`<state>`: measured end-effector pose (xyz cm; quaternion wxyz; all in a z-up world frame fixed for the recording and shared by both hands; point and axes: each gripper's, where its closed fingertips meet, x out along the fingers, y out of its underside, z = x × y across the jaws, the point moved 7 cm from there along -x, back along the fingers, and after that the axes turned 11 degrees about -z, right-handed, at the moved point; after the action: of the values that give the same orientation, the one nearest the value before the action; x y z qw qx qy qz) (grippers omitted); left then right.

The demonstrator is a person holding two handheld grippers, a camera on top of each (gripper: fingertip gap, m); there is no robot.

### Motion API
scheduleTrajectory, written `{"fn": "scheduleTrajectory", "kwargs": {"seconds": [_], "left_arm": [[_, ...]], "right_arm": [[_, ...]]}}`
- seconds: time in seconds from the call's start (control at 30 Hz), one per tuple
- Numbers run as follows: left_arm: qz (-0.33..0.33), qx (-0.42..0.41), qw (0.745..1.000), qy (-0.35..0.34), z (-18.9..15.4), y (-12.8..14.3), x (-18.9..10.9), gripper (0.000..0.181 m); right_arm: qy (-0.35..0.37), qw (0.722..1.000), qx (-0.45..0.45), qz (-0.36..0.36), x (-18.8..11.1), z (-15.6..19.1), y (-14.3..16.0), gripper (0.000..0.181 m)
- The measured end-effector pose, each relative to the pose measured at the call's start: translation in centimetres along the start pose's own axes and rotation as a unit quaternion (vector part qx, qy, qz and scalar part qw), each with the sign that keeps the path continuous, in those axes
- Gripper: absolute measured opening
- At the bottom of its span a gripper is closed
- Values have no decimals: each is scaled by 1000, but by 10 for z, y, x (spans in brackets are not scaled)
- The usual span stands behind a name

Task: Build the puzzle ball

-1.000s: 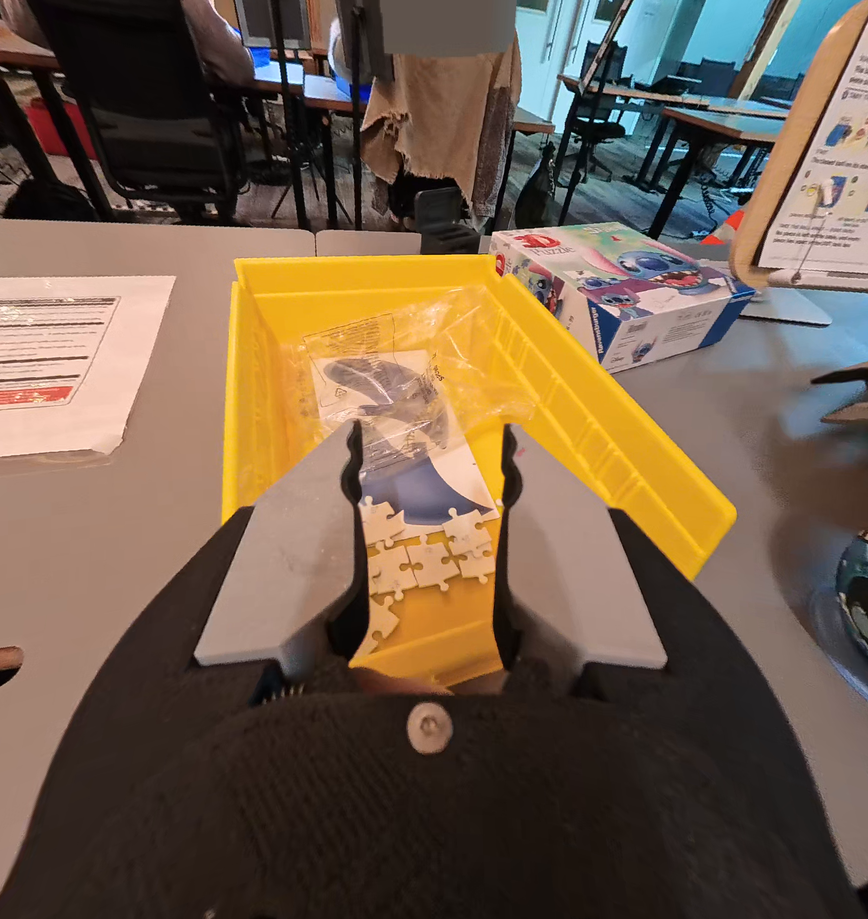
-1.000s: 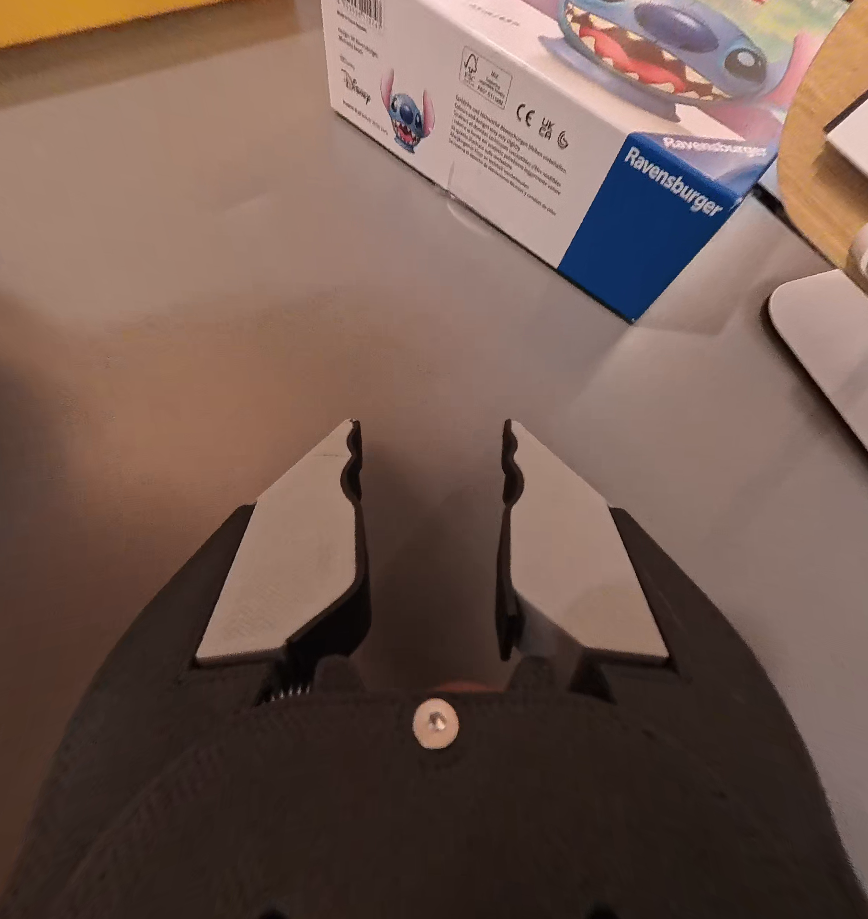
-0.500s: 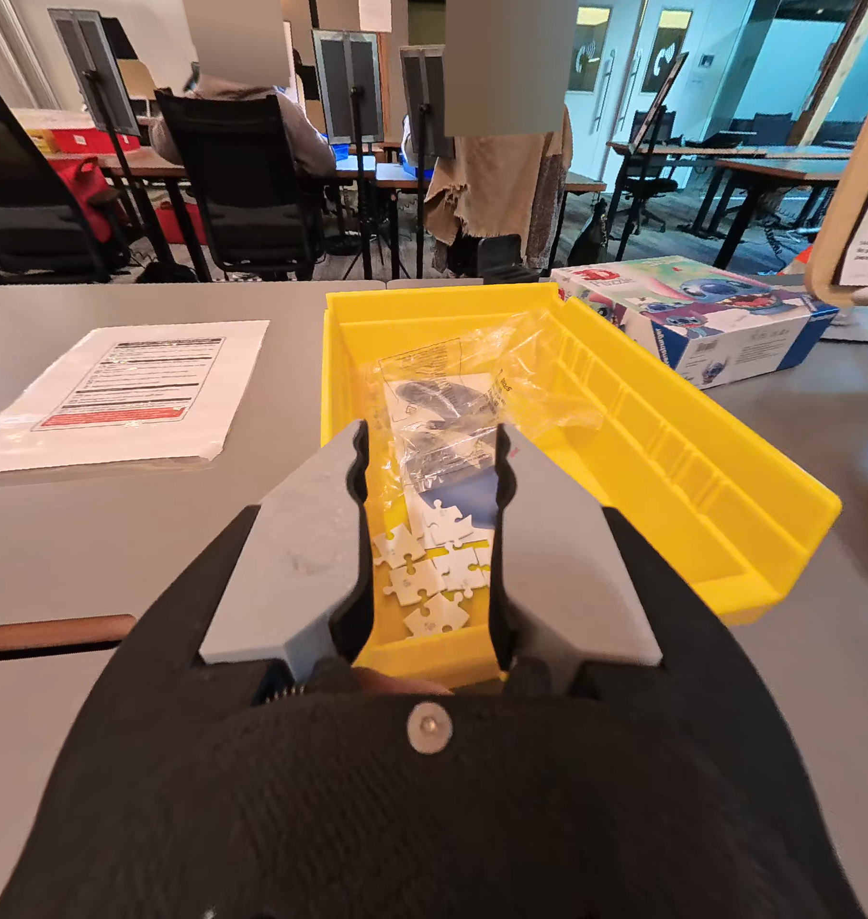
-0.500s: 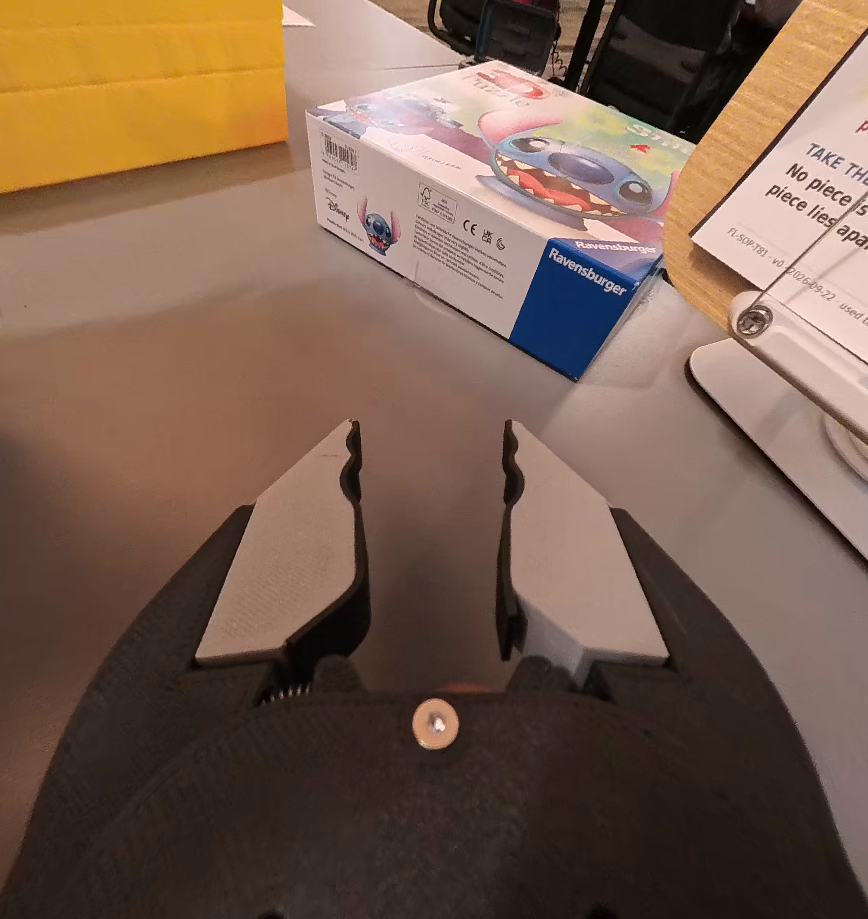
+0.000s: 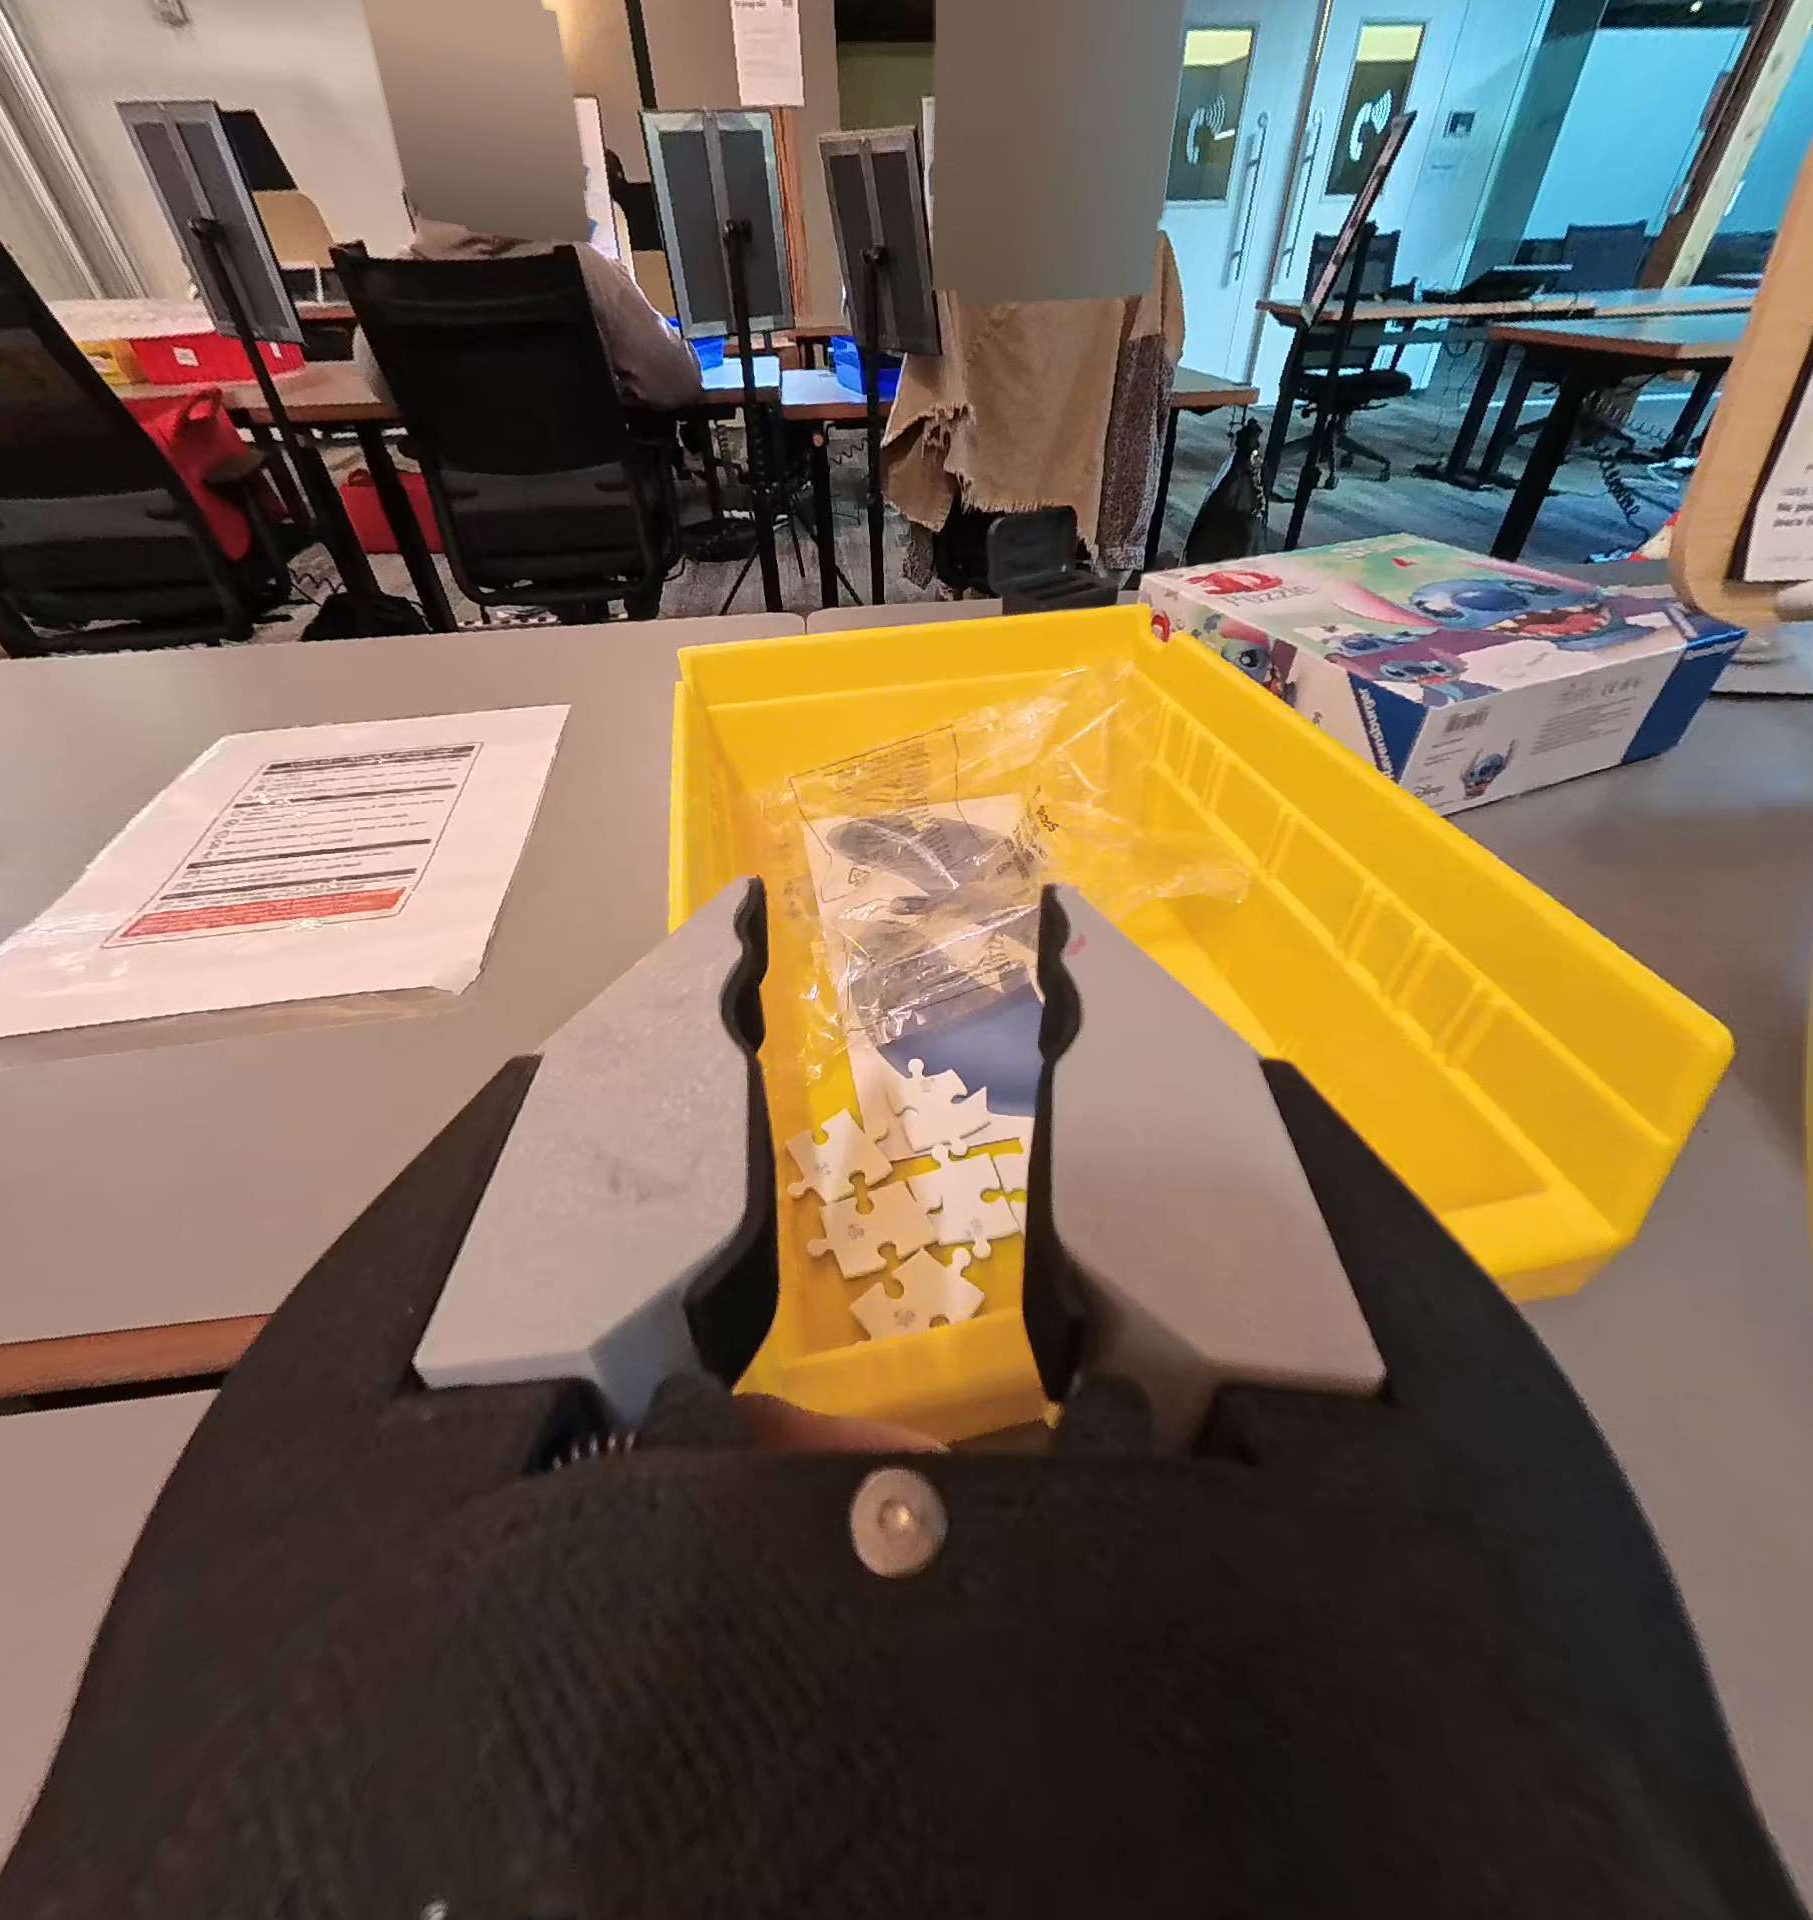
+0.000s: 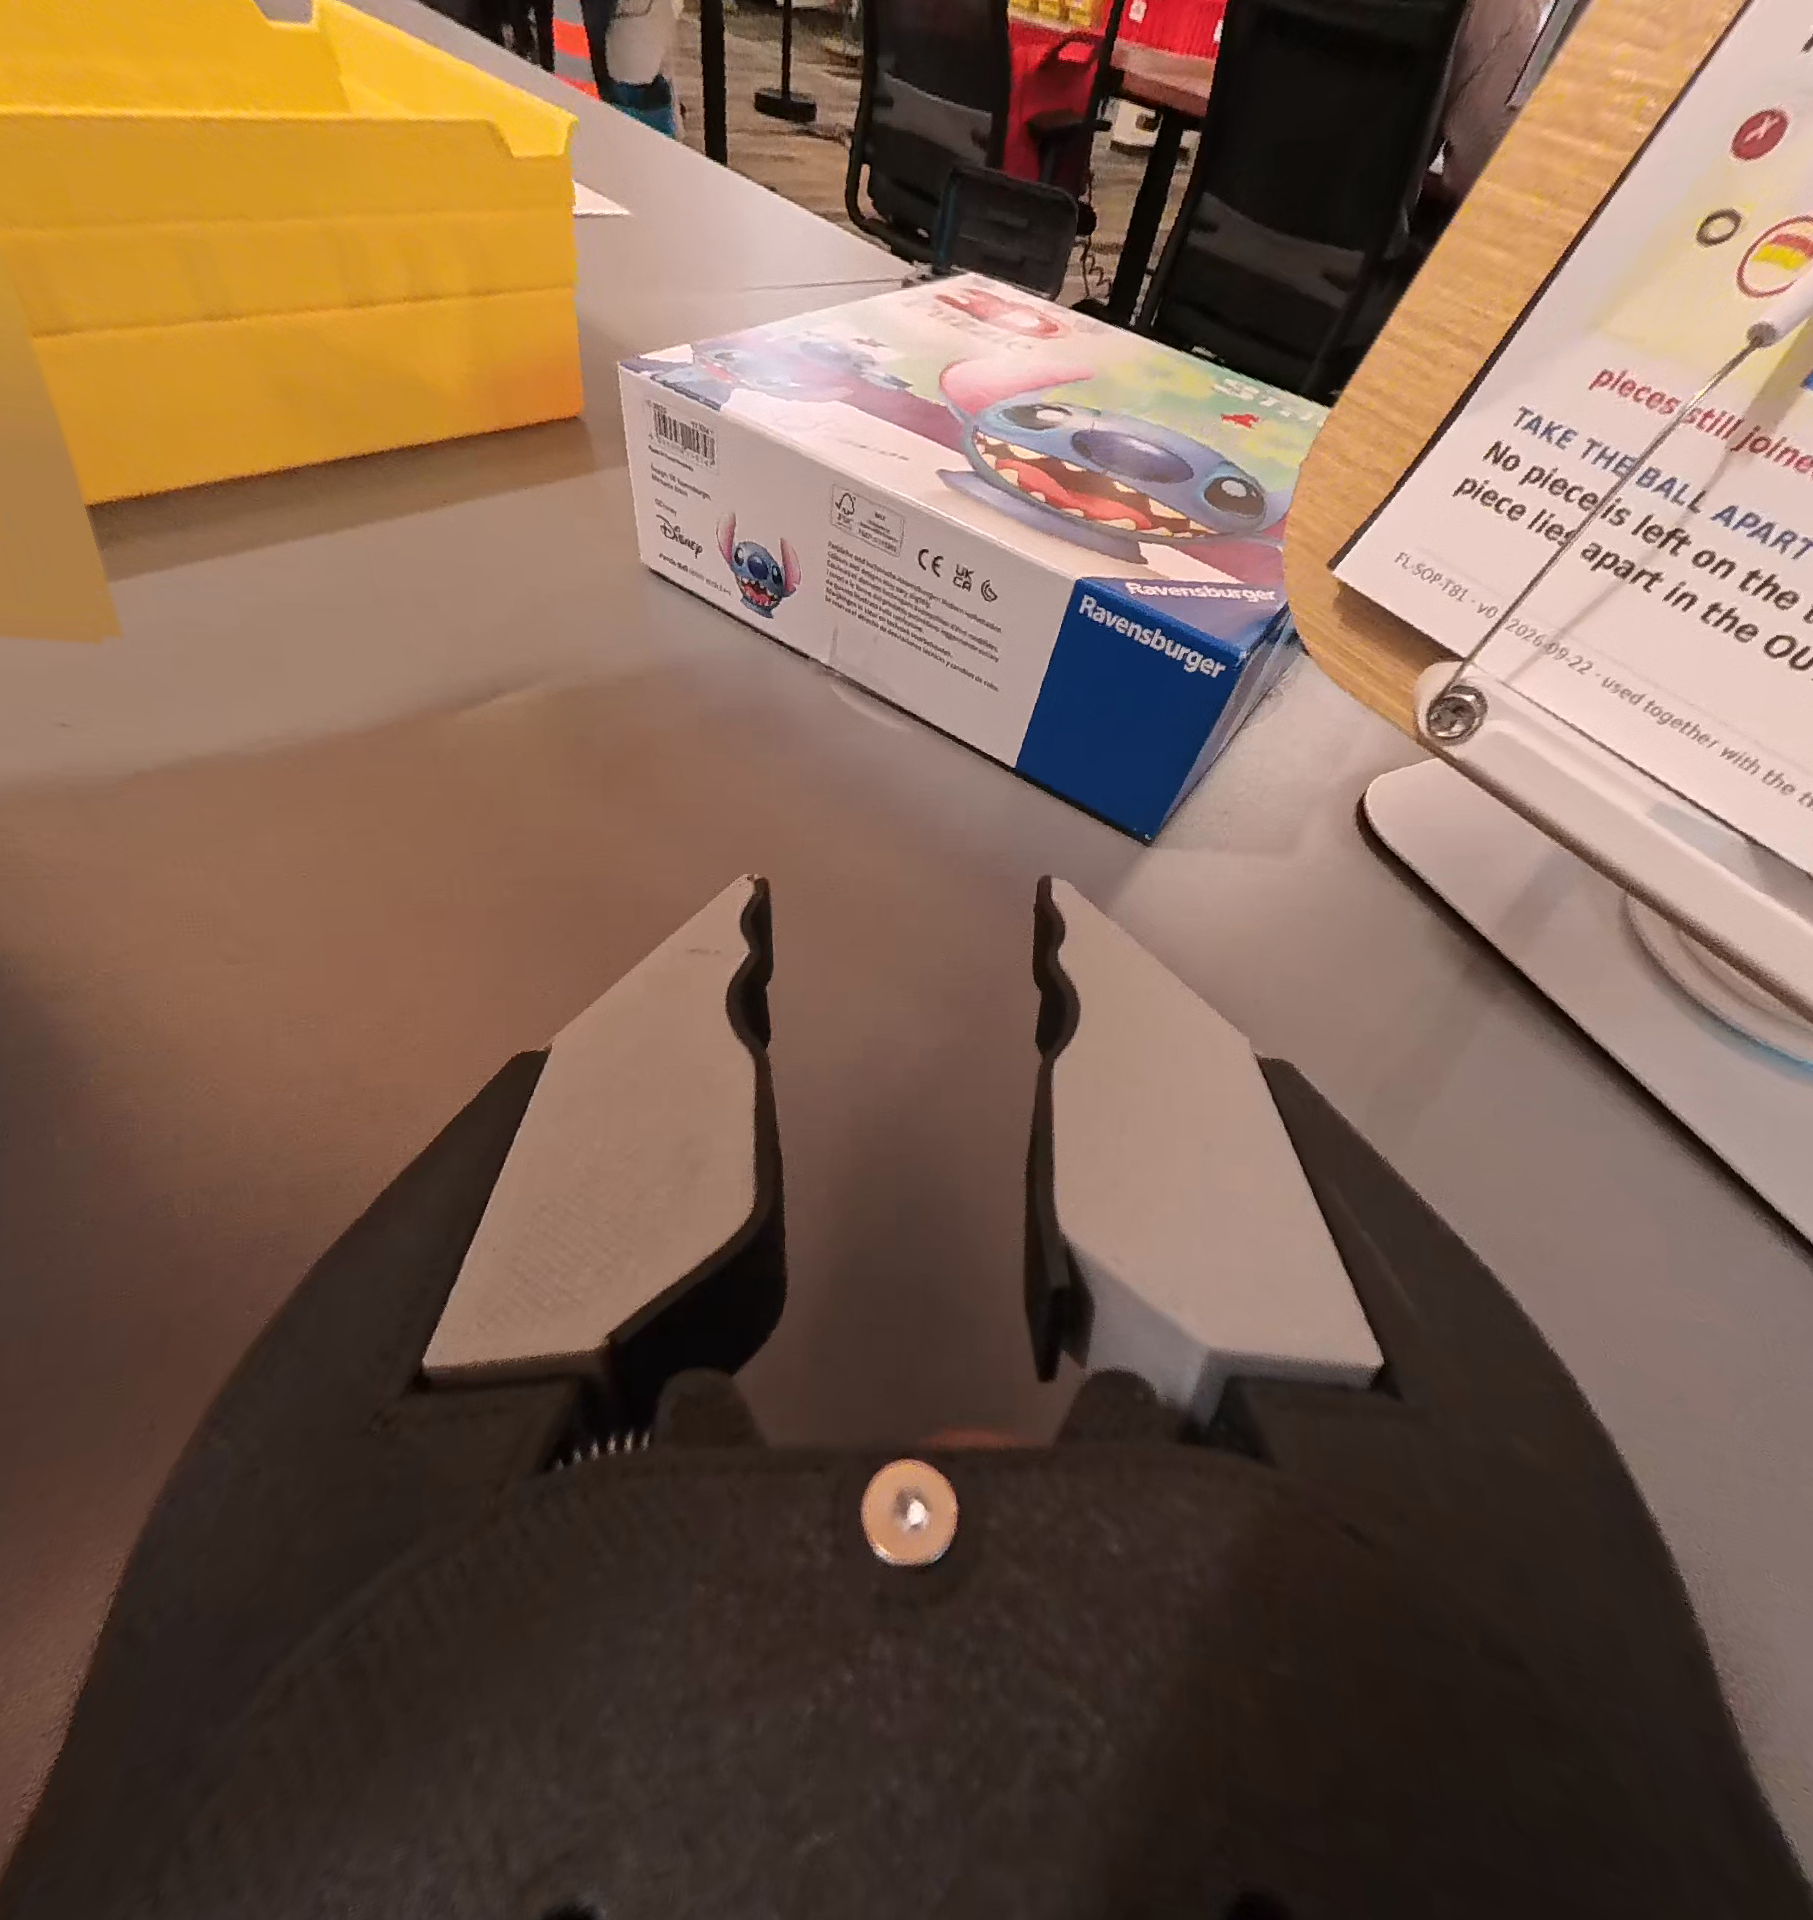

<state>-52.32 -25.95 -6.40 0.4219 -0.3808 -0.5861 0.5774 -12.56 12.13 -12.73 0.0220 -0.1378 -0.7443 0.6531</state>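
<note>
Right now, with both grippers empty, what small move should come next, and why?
Probably ease the open left gripper forward and down onto the loose white puzzle pieces at the near end of the yellow bin. They lie just below its tips, while the open right gripper faces only bare table.
</note>
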Motion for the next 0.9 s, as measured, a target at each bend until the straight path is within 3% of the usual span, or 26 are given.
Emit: {"fn": "scheduleTrajectory", "kwargs": {"seconds": [0.47, 0.57, 0.63, 0.77, 0.9], "left_arm": [[13, -29, 999, -3, 3, 0, -2, 50], [50, -43, 997, 34, -6, 7, 6, 50], [104, -8, 993, 54, -14, 8, 17, 50], [242, 85, 955, 148, -25, 1, 46, 44], [403, 177, 873, 210, -8, 13, 80, 47]], "right_arm": [[4, 1000, 3, -5, 0, -1, -1, 50], [4, 1000, 1, -5, 0, -1, 0, 50], [1, 1000, 3, -7, 0, -1, -1, 49], [-13, 1000, 8, -17, -1, 2, -2, 49], [-35, 999, 8, -24, -2, 9, -4, 49]]}}
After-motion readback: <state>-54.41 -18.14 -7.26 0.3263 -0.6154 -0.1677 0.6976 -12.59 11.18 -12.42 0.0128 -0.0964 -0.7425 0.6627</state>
